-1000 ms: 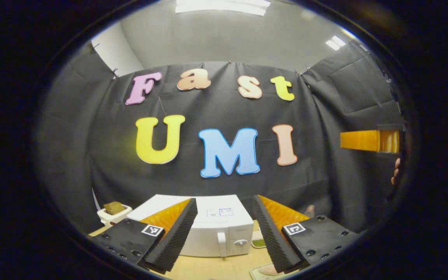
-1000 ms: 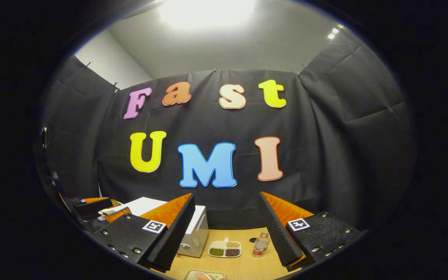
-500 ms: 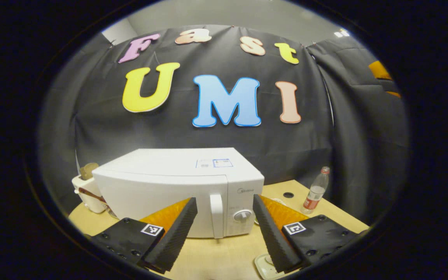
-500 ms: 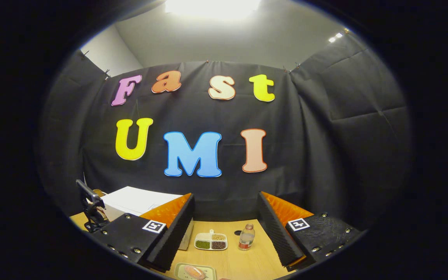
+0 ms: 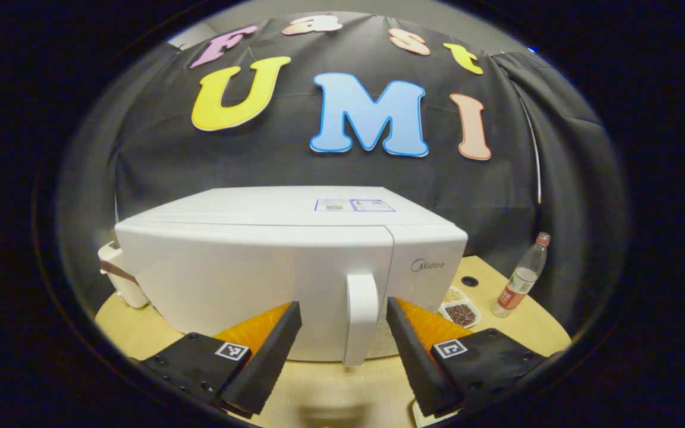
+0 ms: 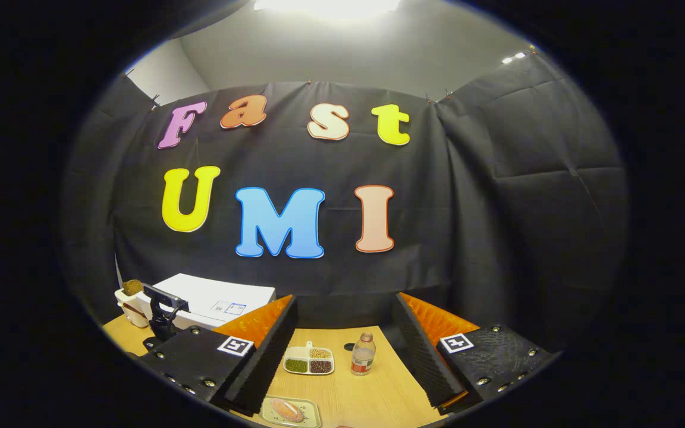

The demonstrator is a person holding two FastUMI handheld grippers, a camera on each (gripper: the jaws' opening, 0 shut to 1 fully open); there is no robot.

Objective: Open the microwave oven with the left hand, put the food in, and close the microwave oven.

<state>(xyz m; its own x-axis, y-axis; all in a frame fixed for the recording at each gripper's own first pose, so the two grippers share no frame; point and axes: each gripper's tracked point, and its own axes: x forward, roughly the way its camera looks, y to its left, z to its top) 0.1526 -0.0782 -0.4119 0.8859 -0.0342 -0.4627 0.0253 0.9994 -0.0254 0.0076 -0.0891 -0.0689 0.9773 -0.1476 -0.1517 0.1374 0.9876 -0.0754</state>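
We have brought the left gripper [image 5: 342,351] much closer to the microwave [image 5: 247,267] over the last second: a moment ago the oven sat small and low in the left gripper view, and now its white front spans most of it. The door is shut, and its upright handle [image 5: 360,318] stands between our two spread fingers, neither of which we can see touching it. That puts us at the very start of the job, lined up to close on the handle and swing the door open.

The table [image 6: 372,392] is light wood. In the right gripper view the microwave [image 6: 211,300] sits far to the left, and the right gripper [image 6: 342,351] hangs with its fingers wide apart and nothing between them. It has drifted a little, so the tray of food [image 6: 290,410] now shows more fully at the bottom edge, near us and still waiting on the table.

Beside the microwave lie a divided dish of beans [image 6: 308,360] and a plastic bottle [image 6: 363,354], just to the right of the oven. We judge they sit outside the door's swing, since the handle side is theirs but the door should open leftward; still, they crowd the path for carrying the food in. A small white toaster [image 5: 119,279] peeks out behind the oven's left side.
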